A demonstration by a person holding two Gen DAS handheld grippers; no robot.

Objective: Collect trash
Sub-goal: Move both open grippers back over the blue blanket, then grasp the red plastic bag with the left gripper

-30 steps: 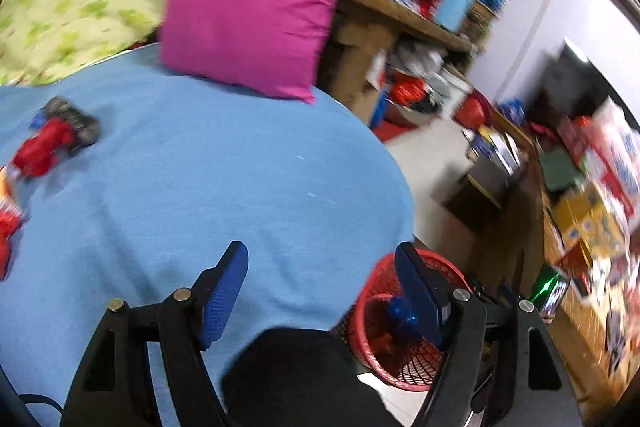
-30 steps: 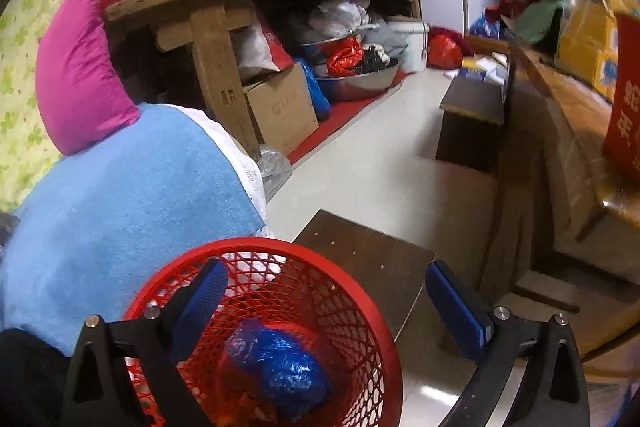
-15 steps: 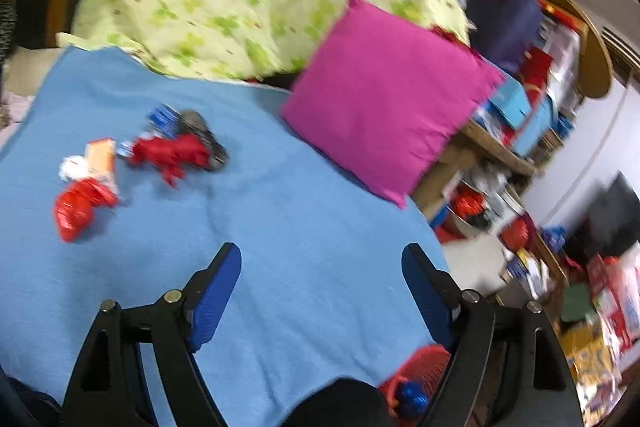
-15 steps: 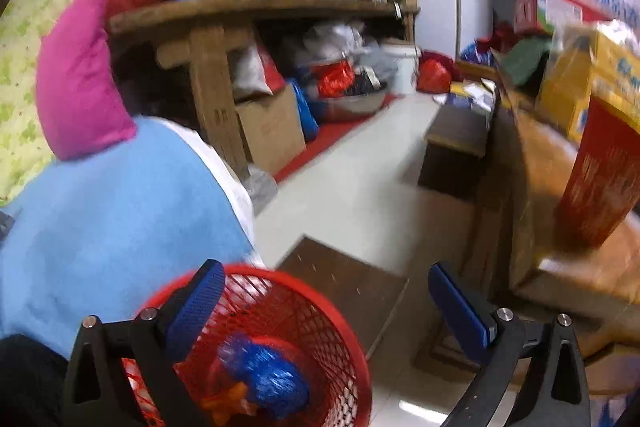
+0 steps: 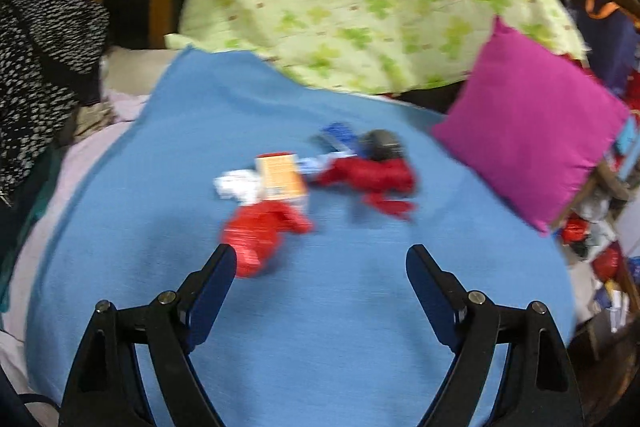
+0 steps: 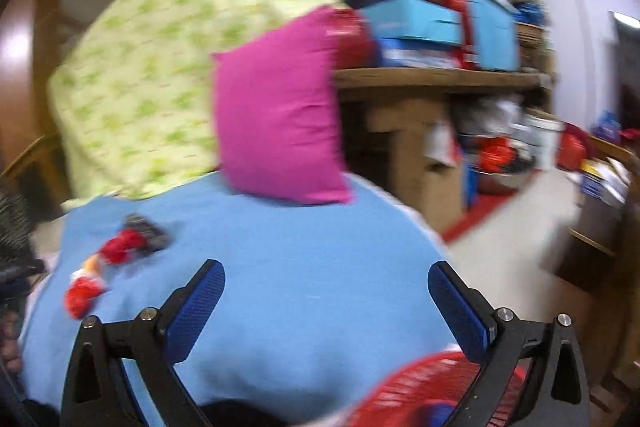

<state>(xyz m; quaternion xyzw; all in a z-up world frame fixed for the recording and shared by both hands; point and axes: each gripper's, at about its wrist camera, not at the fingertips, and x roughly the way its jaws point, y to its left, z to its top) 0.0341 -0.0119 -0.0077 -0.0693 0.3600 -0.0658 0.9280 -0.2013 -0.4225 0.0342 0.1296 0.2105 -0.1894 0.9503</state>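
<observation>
Left gripper (image 5: 318,263) fingers spread, empty, red wrapper (image 5: 260,229) long axis slanting toward left finger, right gripper (image 6: 326,287) released

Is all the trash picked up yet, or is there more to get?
Not yet. Some is done: the red basket already has something blue inside. Nothing is in hand: the left gripper and right gripper are both open and empty. Left to get: the red wrappers, the orange box and other bits on the blue blanket.
</observation>
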